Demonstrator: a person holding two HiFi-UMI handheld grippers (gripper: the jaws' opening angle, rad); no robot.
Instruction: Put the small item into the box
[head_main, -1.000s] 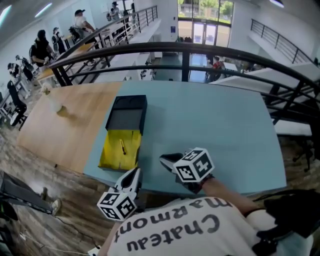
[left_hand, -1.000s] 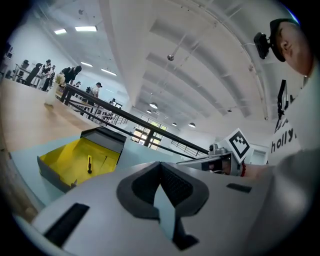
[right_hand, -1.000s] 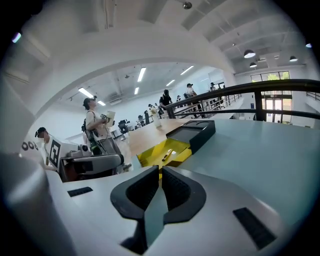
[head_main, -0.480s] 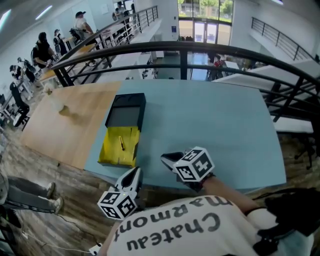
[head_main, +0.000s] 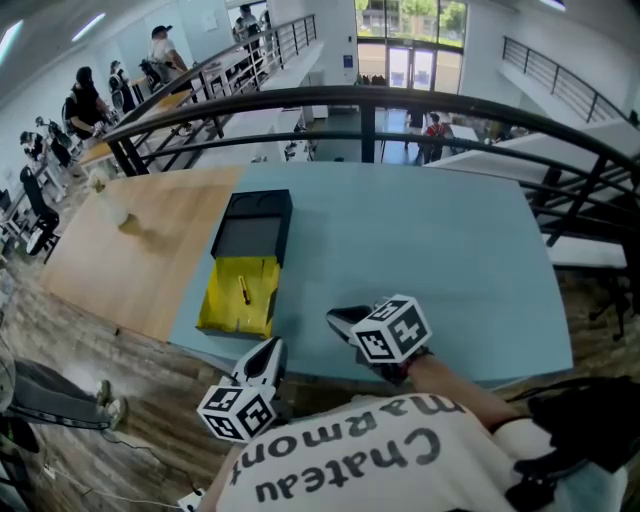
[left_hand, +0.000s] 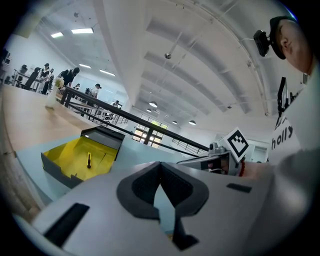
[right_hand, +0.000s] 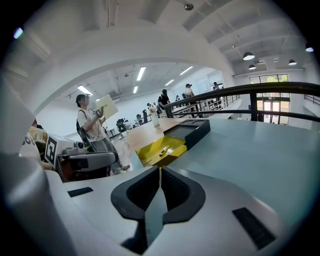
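Both tongs are pressed together with nothing between them. The left tongs (head_main: 266, 352) hang just off the near corner of the yellow box (head_main: 222, 300), and the right tongs (head_main: 338, 319) sit to the near right of it, over the blue tabletop (head_main: 430, 250). The small item (head_main: 244, 291), a slim stick, lies on the yellow box's floor, apart from both tongs. A black box (head_main: 252, 238) touches the yellow box's far end. If yellow is the target, the job looks finished. If black, it has not begun: one pair must open, reach the stick and pinch it finely.
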